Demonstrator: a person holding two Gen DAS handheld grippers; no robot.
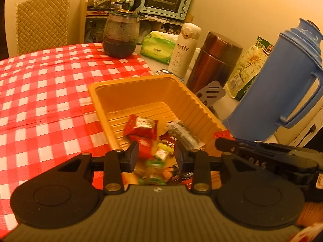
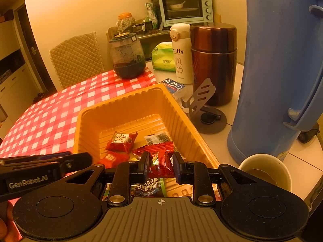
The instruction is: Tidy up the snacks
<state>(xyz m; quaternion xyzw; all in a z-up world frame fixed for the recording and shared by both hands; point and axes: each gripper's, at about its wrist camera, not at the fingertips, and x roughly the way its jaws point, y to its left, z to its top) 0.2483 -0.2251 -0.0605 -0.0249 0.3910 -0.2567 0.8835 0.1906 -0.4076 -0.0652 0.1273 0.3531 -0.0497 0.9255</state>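
1. The right tool [image 2: 160, 166] clamps a shiny red foil snack packet [image 2: 161, 164] over the ribbed orange plastic tray [image 2: 181, 121].
2. The left tool [image 1: 156, 154] stands narrowly parted, empty, above wrapped snacks [image 1: 141, 128] in the tray.
3. A white bottle [image 2: 180, 54] reads "miffy".

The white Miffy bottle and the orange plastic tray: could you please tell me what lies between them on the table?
A small blue-and-white packet lies flat between the white Miffy bottle and the orange plastic tray. The right wrist view shows it best.
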